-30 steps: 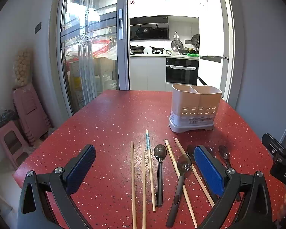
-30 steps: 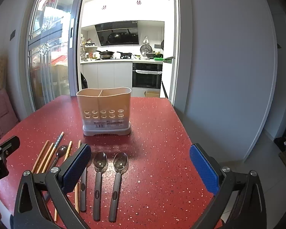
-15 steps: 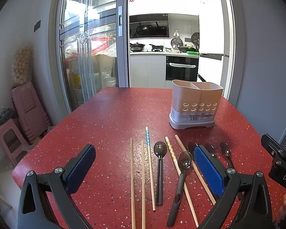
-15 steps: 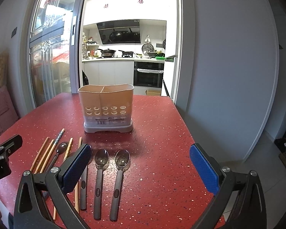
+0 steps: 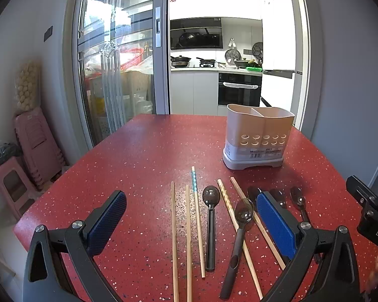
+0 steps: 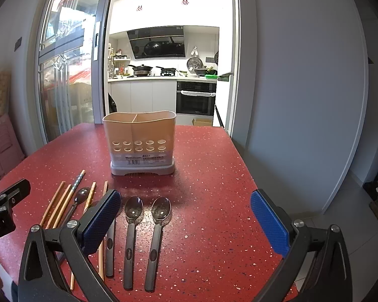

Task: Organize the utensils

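A beige plastic two-compartment utensil holder (image 6: 139, 142) stands upright on the red speckled table (image 6: 209, 176). In front of it lie dark grey spoons (image 6: 131, 236) and, further left, wooden chopsticks (image 5: 174, 236). The left gripper (image 5: 192, 226) and right gripper (image 6: 186, 221) hover nearer still, both spread wide, holding nothing.

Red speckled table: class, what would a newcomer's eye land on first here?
The beige utensil holder stands upright and empty at the far middle of the red table. In front lie wooden chopsticks and dark spoons in a rough row, framed by the open left gripper and open right gripper.
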